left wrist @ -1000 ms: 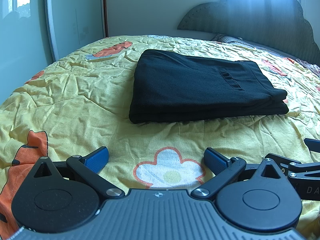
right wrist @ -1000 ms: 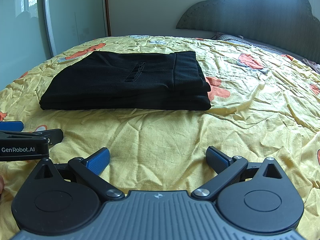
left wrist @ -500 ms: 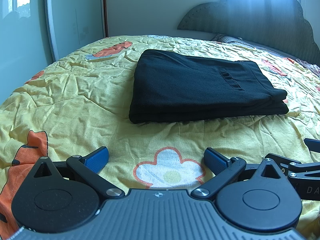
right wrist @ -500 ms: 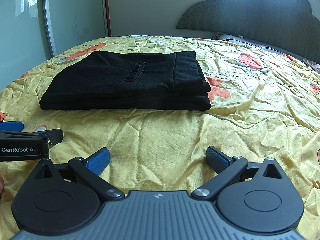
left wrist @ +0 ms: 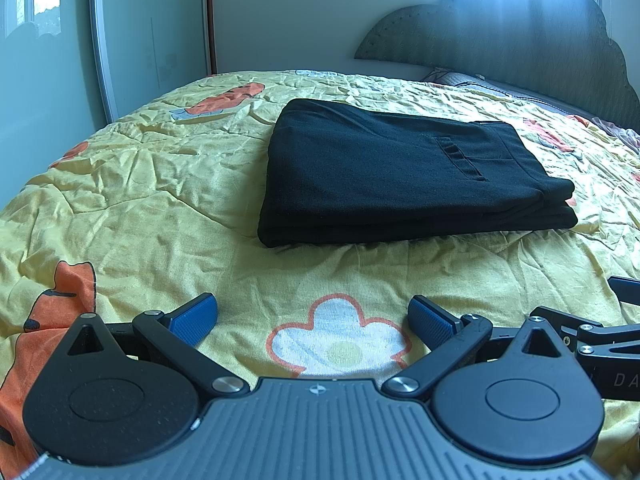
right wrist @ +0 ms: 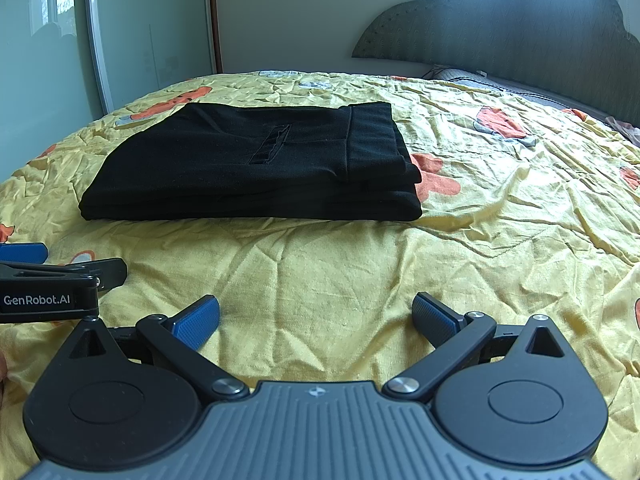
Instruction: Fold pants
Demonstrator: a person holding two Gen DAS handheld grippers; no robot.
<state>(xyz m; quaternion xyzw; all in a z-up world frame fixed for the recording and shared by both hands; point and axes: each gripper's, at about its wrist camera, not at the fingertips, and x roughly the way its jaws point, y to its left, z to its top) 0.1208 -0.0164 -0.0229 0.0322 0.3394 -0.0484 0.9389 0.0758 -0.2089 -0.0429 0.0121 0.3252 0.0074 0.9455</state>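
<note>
- Wardrobe doors with glass panels line the left wall, well apart from the work.
- Left gripper rests low over the yellow bedspread, its 2 blue pads spread wide with nothing between them; it sits back from the cloth, which suggests its part is finished.
- Black pants lie mid-bed as a compact rectangle of stacked layers, pocket slit facing up and edges roughly aligned, so the folding looks complete.
- Right gripper sits just beside the left one, jaws equally wide and empty, short of the stack's near edge.
- Headboard rises at the far right, beyond the pants.
</note>
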